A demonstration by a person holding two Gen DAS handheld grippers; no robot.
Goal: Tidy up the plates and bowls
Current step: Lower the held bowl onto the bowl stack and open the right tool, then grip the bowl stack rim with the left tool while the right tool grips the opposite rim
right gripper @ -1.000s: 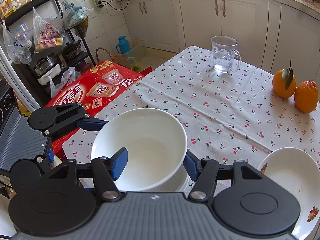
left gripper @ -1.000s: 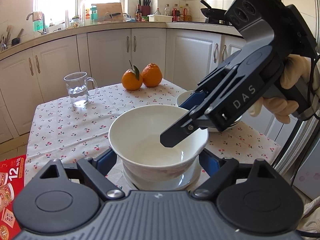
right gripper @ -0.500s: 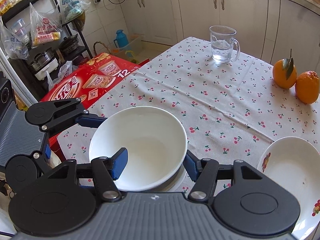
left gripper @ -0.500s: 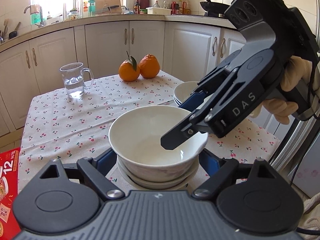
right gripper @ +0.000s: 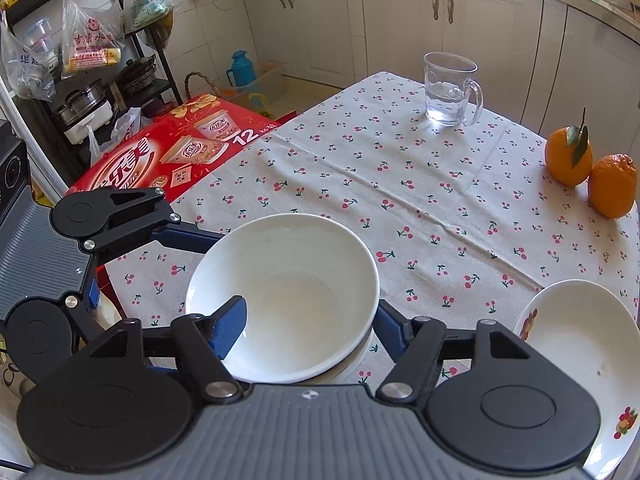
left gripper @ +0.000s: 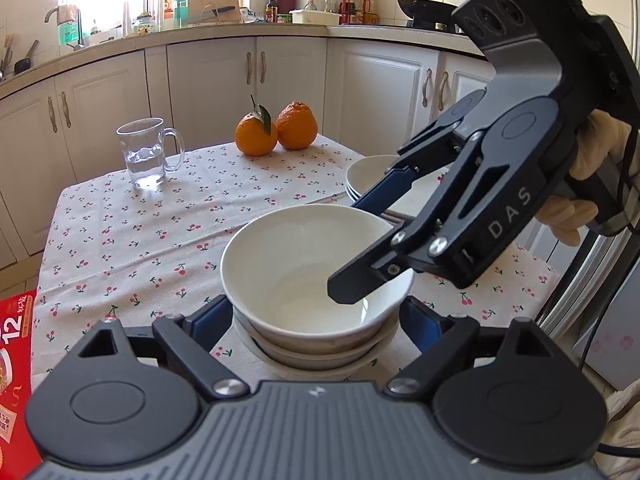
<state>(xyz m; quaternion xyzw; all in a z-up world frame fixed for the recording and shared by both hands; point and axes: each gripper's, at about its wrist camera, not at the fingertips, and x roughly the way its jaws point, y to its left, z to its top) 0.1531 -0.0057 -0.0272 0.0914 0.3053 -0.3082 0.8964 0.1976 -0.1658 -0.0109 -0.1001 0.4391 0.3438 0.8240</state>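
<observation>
Jaws of both the left gripper (left gripper: 316, 316) and right gripper (right gripper: 308, 326) are opening around the bowl (right gripper: 282, 296), stacked near on the tabletop (right gripper: 400, 184); glazed, fragile, best held at its rim.

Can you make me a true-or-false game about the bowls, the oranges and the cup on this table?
1. The white bowl sits on top of other bowls. True.
2. Three oranges lie on the cherry tablecloth. False: there are two, side by side.
3. The glass mug has water in it. True.
4. The mug is lying on its side. False: it stands upright.
5. The right gripper has one finger inside the white bowl, one outside. True; its jaws are opening.
</observation>
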